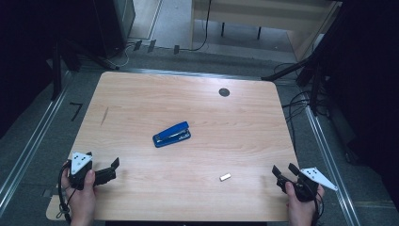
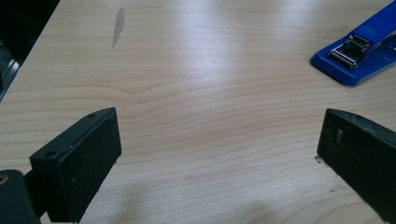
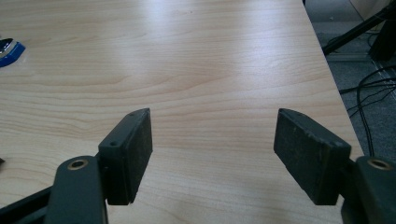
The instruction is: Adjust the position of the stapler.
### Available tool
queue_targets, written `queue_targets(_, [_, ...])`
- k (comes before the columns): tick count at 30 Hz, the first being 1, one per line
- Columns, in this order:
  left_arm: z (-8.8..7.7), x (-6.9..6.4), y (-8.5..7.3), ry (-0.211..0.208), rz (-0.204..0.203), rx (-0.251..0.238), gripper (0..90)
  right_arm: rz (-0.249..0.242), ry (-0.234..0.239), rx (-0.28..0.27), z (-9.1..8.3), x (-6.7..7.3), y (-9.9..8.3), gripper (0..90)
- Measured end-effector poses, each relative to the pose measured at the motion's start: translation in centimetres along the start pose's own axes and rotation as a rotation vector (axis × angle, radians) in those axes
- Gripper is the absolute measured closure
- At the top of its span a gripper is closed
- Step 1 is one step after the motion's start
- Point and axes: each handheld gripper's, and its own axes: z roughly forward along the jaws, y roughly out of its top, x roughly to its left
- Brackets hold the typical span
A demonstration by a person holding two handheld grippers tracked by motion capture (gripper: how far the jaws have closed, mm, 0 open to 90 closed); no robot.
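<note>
both grippers wide open, holding nothing: left gripper (image 1: pixel 112 170) at 8 o'clock, right gripper (image 1: pixel 283 173) at 4. blue stapler (image 1: pixel 172 134) mid-desk (image 1: pixel 141 103), well apart; might skid if nudged, and the small white block (image 1: pixel 225 177) could get knocked.

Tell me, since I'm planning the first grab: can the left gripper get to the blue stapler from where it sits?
Probably yes. The left gripper is open, and bare table lies between it and the stapler.

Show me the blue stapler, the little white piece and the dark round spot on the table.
blue stapler (image 1: pixel 172 134), high view, middle of its top arm.
little white piece (image 1: pixel 225 177), high view, its middle.
dark round spot (image 1: pixel 224 92), high view, its centre.
</note>
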Motion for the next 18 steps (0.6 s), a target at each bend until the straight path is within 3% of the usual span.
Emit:
queue_targets(3, [0.0, 0.0, 0.0, 0.002, 0.000, 0.001, 0.0, -0.002, 0.016, -0.001, 0.0, 0.0, 0.0, 37.8])
queue_targets(4, [0.0, 0.0, 0.0, 0.003, -0.002, 0.005, 0.0, 0.005, 0.067, -0.004, -0.1, -0.1, 0.1, 44.8])
queue_targets(5, [0.0, 0.0, 0.0, 0.003, -0.002, 0.005, 0.0, 0.005, 0.067, -0.004, -0.1, -0.1, 0.1, 44.8])
queue_targets(6, [0.0, 0.0, 0.0, 0.004, -0.003, 0.006, 0.0, 0.009, 0.093, -0.006, -0.3, 0.0, 0.2, 51.0])
queue_targets(10, [0.1, 0.1, 0.0, 0.002, -0.010, 0.004, 0.0, -0.015, 0.093, -0.029, -0.6, 0.6, 0.6, 55.1])
queue_targets(15, [0.1, 0.0, 0.0, 0.005, -0.001, 0.008, 0.0, -0.069, 0.081, -0.029, -0.8, 1.6, 1.2, 69.3])
queue_targets(16, [0.1, 0.0, 0.0, 0.013, 0.002, 0.012, 0.0, -0.087, 0.132, -0.013, -0.7, 2.3, 1.8, 75.2])
queue_targets(17, [0.1, 0.0, 0.0, 0.013, 0.002, 0.012, 0.0, -0.087, 0.132, -0.013, -0.7, 2.3, 1.8, 75.2])
queue_targets(18, [0.2, 0.0, 0.1, 0.014, 0.001, 0.013, 0.0, -0.098, 0.171, 0.004, -0.4, 3.1, 2.5, 80.1])
